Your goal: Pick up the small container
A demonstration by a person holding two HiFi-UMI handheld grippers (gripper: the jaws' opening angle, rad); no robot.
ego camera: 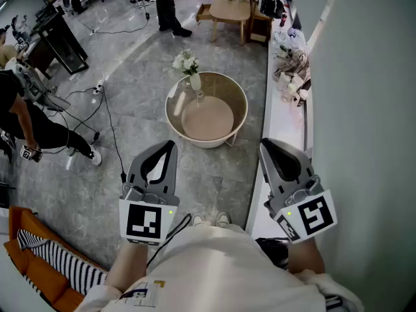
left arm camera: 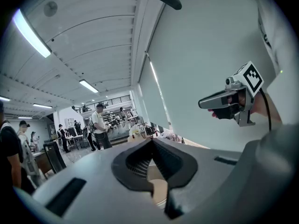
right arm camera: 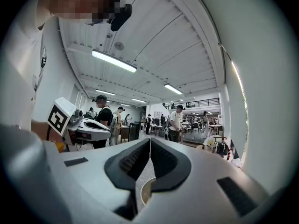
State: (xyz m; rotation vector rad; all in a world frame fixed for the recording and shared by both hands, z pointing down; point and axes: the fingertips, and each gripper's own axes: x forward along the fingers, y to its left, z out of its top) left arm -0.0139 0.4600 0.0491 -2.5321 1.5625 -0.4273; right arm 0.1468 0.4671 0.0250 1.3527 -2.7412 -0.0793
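Note:
I cannot pick out a small container with certainty. A small clear thing (ego camera: 199, 96) stands by a vase of white flowers (ego camera: 187, 65) on the round glass-topped table (ego camera: 174, 119) ahead of me. My left gripper (ego camera: 170, 145) is held at waist height, short of the table, jaws shut with nothing between them. My right gripper (ego camera: 263, 145) is level with it over the white ledge (ego camera: 286, 125), also shut and empty. In the left gripper view the shut jaws (left arm camera: 152, 141) point across the room, with the right gripper (left arm camera: 202, 104) at the upper right. The right gripper view shows its shut jaws (right arm camera: 149, 140) and the left gripper (right arm camera: 105, 130).
The white ledge along the right wall carries a heap of clutter (ego camera: 292, 67). Cables (ego camera: 107, 119) trail over the grey tiled floor at left. A wooden table (ego camera: 231, 8) stands at the back. People stand and sit at left and far back. An orange seat with striped cloth (ego camera: 39, 252) is at the lower left.

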